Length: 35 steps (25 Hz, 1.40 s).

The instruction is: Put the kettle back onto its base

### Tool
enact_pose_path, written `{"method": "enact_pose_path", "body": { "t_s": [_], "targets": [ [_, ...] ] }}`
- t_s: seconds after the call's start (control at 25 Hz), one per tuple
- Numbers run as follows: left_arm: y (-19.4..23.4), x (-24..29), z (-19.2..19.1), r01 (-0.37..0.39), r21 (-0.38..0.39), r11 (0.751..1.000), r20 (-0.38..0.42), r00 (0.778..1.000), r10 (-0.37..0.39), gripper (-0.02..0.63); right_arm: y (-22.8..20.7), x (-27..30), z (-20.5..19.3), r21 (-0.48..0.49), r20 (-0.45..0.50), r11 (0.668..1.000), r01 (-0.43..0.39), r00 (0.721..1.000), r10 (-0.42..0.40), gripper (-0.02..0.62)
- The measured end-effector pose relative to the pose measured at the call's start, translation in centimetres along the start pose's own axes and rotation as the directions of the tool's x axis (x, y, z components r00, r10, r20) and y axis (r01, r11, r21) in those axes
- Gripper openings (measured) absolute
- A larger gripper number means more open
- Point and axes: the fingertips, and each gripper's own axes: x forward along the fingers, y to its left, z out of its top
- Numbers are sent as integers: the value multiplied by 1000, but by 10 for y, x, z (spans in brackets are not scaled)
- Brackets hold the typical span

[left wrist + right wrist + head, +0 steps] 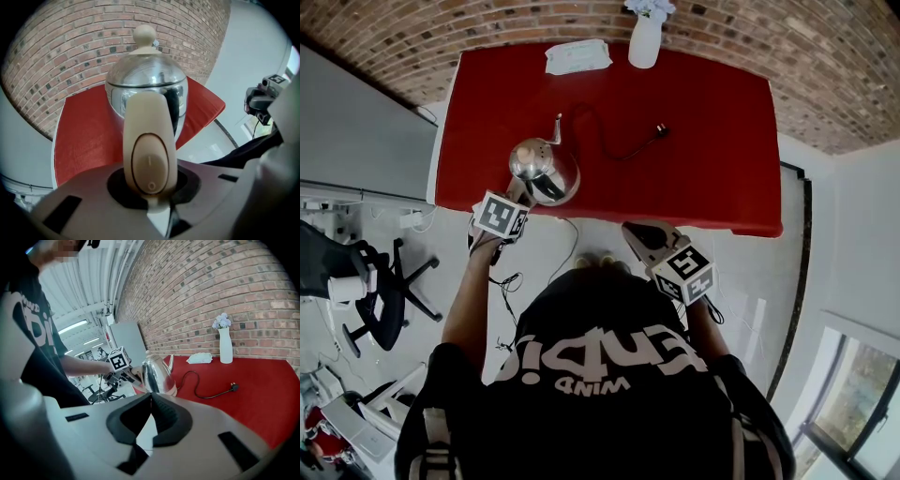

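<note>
**Item: kettle.** Polished metal body with a cream handle. It stands upright near the front left edge of the red tabletop, at centre left of the head view.

**Base.** Seen only as a pale band under the kettle body in the right gripper view. The power cord runs from it to a loose plug.

**Left gripper.** The fingers are clenched on the handle, just below the switch.

**Right gripper.** The fingers are pressed together on nothing. It is held off the tabletop at lower centre right of the head view.

**Progress.** The kettle appears to be set on its base, or very nearly so; no gap shows between the 2. What probably remains is 1 step: confirm the seating and release the handle.
</note>
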Motion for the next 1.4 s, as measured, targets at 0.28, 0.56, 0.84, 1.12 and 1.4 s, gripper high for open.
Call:
{"method": "enact_pose_path", "body": {
  "t_s": [0.28,0.56,0.84,1.12,1.4],
  "targets": [
    [-3,3,0,-35,31,999,-16,999,35,60,0,-2,-1,-1,0,1000,-3,1000,3,23],
    [-2,5,0,-53,48,997,-36,998,54,61,-2,-6,-7,6,-3,1000,5,1000,-5,23],
    [-5,5,-1,-47,37,998,-55,997,49,67,-2,-10,-8,11,3,1000,1,1000,-1,23],
    [-10,6,-1,-34,33,999,-41,999,36,80,-3,-16,-11,18,7,1000,3,1000,-3,23],
    [-14,5,-1,-27,17,999,-12,1000,27,173,0,-23,-15,16,12,1000,5,1000,-5,23]
  ]
}}
